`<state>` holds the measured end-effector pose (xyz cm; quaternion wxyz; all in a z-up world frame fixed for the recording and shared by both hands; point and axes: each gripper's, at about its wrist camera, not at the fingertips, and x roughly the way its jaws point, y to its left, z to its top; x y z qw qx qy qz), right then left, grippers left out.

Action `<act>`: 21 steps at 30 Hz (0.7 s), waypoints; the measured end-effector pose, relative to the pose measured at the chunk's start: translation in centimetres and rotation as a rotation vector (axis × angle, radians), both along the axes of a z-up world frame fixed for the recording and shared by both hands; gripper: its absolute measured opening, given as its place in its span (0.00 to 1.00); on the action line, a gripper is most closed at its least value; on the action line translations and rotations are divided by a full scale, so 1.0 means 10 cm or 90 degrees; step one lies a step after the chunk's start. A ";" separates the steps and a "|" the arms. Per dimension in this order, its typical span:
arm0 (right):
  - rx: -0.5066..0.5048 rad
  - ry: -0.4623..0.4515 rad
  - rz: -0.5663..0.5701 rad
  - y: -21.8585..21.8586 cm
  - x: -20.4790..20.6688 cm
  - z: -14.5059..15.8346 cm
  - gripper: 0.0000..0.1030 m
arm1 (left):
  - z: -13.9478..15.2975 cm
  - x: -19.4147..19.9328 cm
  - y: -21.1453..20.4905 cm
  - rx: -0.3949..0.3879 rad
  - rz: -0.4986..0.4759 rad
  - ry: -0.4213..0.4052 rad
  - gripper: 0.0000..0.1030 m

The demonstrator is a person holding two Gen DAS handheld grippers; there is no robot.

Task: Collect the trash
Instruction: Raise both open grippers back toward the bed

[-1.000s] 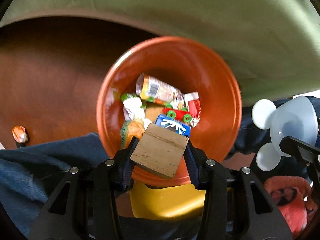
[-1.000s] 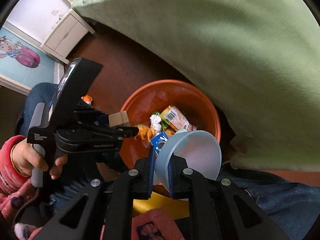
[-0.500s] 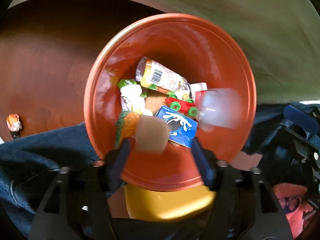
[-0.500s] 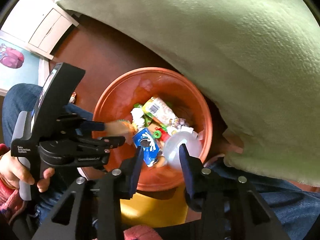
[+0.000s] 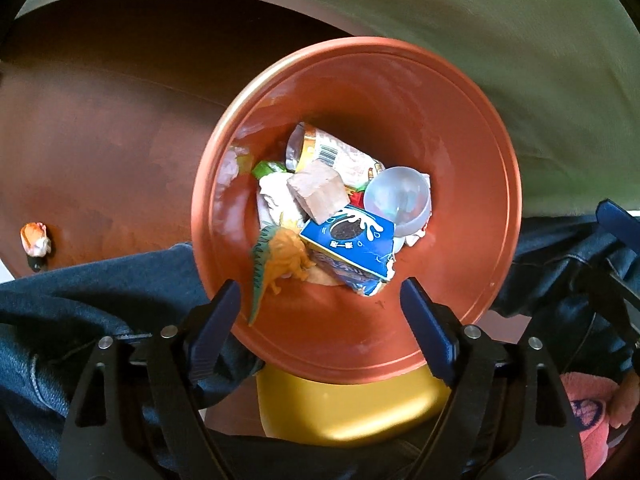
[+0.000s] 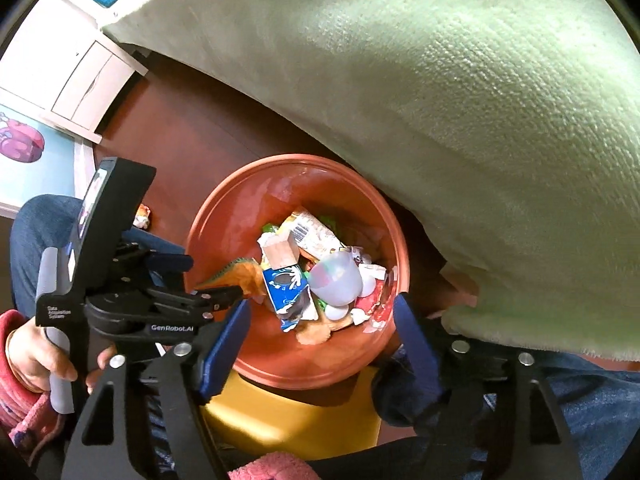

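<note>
Both of my tools point steeply down over one orange bin [image 5: 460,184], which sits between two denim-clad legs.

Left gripper [image 5: 320,300]: jaws apart and opening, nothing between them, pads touching nothing. The bin's near wall fills the gap under them.

Right gripper [image 6: 322,322]: jaws apart and opening, also holding nothing. From this view the left tool shows to the left of my right jaws, held by one hand [image 6: 32,356] in a pink sleeve.

Contents of the bin, counted ahead of the left jaws:
- 1 wooden block [image 5: 318,192], tilted, lying on top of the pile, well beyond the jaw tips.
- 1 translucent cup [image 5: 398,200], on its side, mouth toward me, to the right of the block and just beside it.
- 1 blue carton [image 5: 348,244], torn at its near end, nearest to the jaws, below block and cup.
- 1 orange dinosaur toy [image 5: 282,258] with a green back, left of the carton, tail reaching toward my left jaw's left finger.
- 1 printed snack packet [image 5: 340,156] with a barcode, behind the block.
- White crumpled paper [image 5: 272,196], pieces not countable.

Outside the bin: 1 yellow object [image 5: 348,404] below its near edge, kind unclear; 1 small orange-and-white item [image 5: 36,238] on the brown floor [image 5: 100,140] far to the left; 1 green cloth [image 6: 460,120] overhanging the bin's far side.
</note>
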<state>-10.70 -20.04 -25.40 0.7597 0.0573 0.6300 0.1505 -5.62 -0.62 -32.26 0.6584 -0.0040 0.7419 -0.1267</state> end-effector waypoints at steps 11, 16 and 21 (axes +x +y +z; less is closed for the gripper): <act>0.007 -0.019 -0.006 -0.02 -0.04 0.11 0.73 | 0.12 0.00 0.04 -0.006 0.003 -0.021 0.78; 0.016 -0.031 -0.011 -0.05 -0.06 0.19 0.73 | 0.23 0.02 0.05 -0.013 0.003 -0.038 0.78; 0.030 -0.049 -0.016 -0.06 -0.07 0.33 0.74 | 0.43 0.05 0.10 -0.028 0.011 -0.066 0.78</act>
